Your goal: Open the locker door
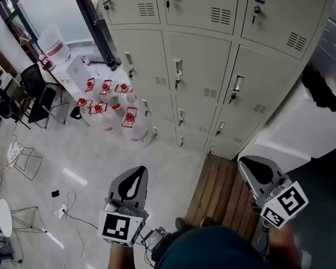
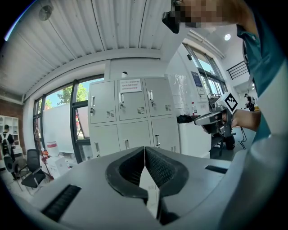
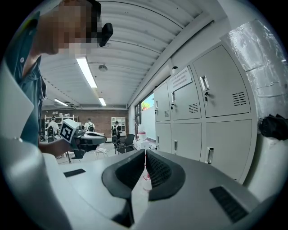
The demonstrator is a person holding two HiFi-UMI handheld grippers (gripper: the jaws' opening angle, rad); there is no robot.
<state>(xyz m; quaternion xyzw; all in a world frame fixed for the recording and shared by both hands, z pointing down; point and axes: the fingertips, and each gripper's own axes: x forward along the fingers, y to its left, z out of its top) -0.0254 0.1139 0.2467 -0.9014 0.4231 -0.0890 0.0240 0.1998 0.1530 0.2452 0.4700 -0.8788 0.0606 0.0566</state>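
Note:
A bank of grey metal lockers (image 1: 199,67) with several shut doors, each with a handle and vent slots, stands ahead of me. It also shows in the left gripper view (image 2: 130,117) and the right gripper view (image 3: 216,112). My left gripper (image 1: 139,171) is held low, well short of the lockers, with its jaws shut and nothing between them (image 2: 144,149). At the same height and also clear of the doors, my right gripper (image 1: 247,161) is shut and empty too (image 3: 146,152). Neither touches a door or a handle.
Water jugs with red caps (image 1: 113,104) stand on the floor left of the lockers. A wooden plank platform (image 1: 220,191) lies at my feet. A white wrapped unit (image 1: 300,128) with a black item on top (image 1: 323,92) is at the right. Chairs (image 1: 37,94) and cables (image 1: 68,208) lie left.

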